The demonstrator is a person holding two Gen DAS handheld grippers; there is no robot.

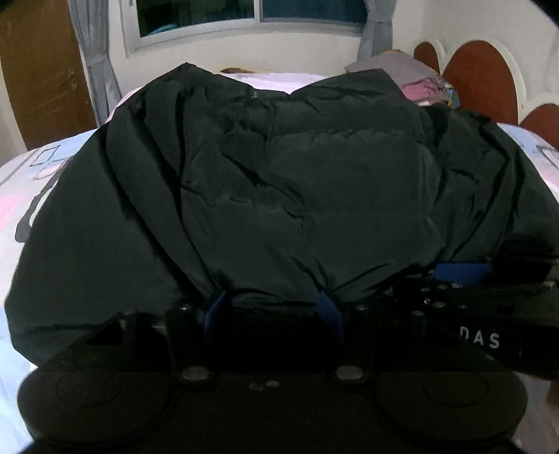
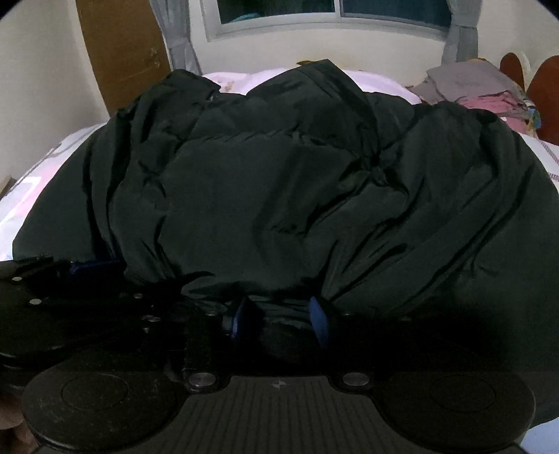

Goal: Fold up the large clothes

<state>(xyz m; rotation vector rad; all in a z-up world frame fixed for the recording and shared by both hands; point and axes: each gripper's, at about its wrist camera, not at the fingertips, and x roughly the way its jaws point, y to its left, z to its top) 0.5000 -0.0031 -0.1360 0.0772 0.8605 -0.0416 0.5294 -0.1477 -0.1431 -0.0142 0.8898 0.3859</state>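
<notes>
Though dim, jacket atop bed

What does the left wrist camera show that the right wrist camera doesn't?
Left wrist only: the right claw seen from the side, with white lettering on its body. Right wrist only: the left claw seen from the side. Both: the black jacket on the bed, the window, curtains, wooden door and clothes pile.
</notes>
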